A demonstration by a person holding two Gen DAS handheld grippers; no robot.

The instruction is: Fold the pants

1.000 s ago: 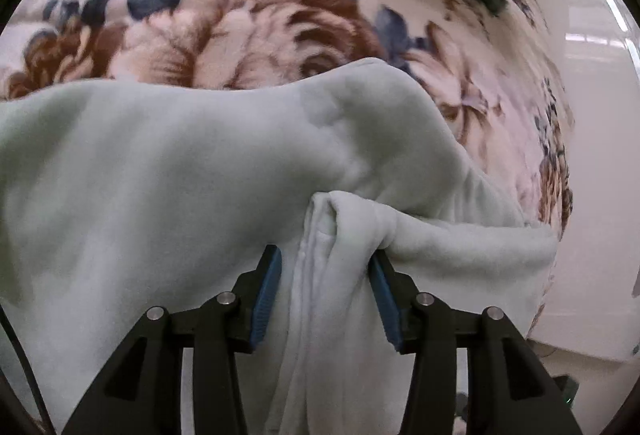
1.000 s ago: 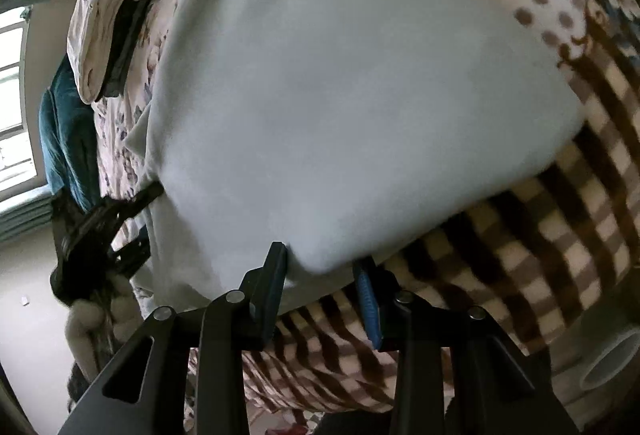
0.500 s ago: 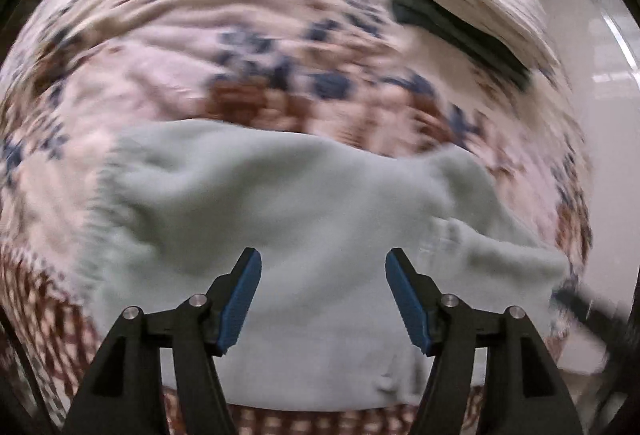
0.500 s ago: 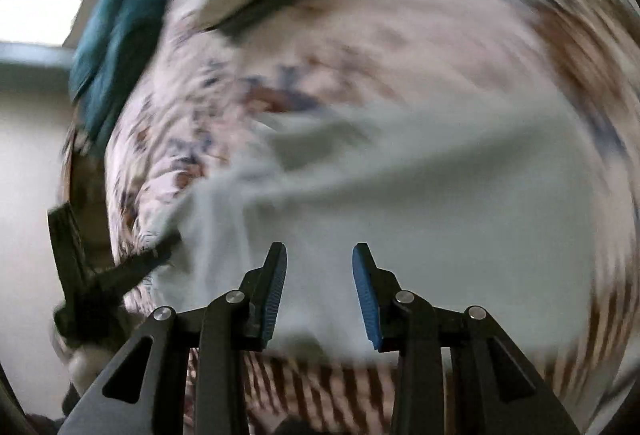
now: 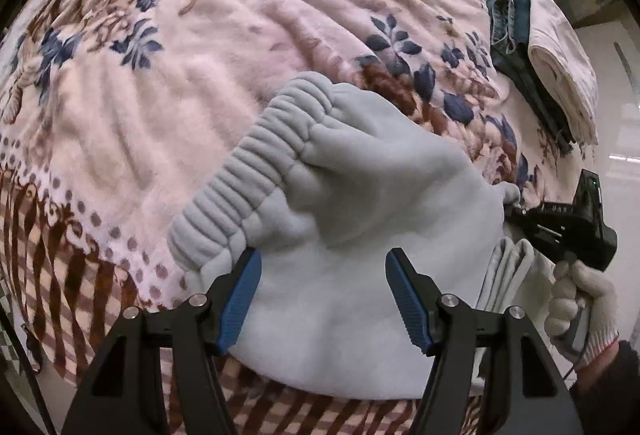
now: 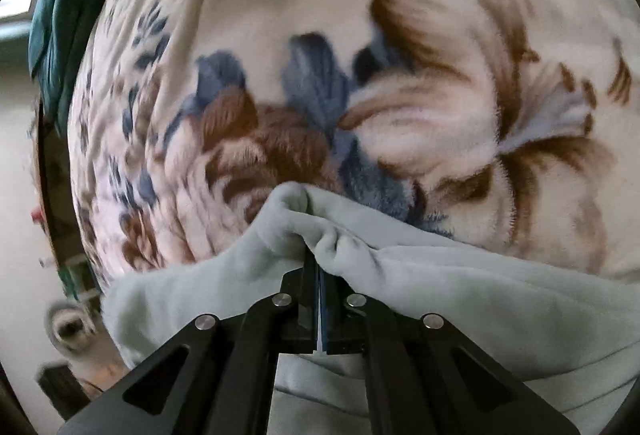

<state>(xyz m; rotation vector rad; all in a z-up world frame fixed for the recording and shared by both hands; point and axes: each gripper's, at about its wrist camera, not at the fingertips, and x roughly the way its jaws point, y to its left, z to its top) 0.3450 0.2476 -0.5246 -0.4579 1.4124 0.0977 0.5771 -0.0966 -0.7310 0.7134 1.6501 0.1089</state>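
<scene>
So the pants are a pale grey fleece bundle on the floral blanket, sitting near its checked front edge. In my left view the ribbed waistband points up-left and the long axis runs from there down to the right. My left claw hangs over the middle of the bundle, jaws about halfway apart with nothing pinched, just fleece underneath. My right claw has just snapped closed, and it's got a bunched fold of the pants squeezed between the pads at the bundle's right end. Some folded clothes sit at the far right edge.
</scene>
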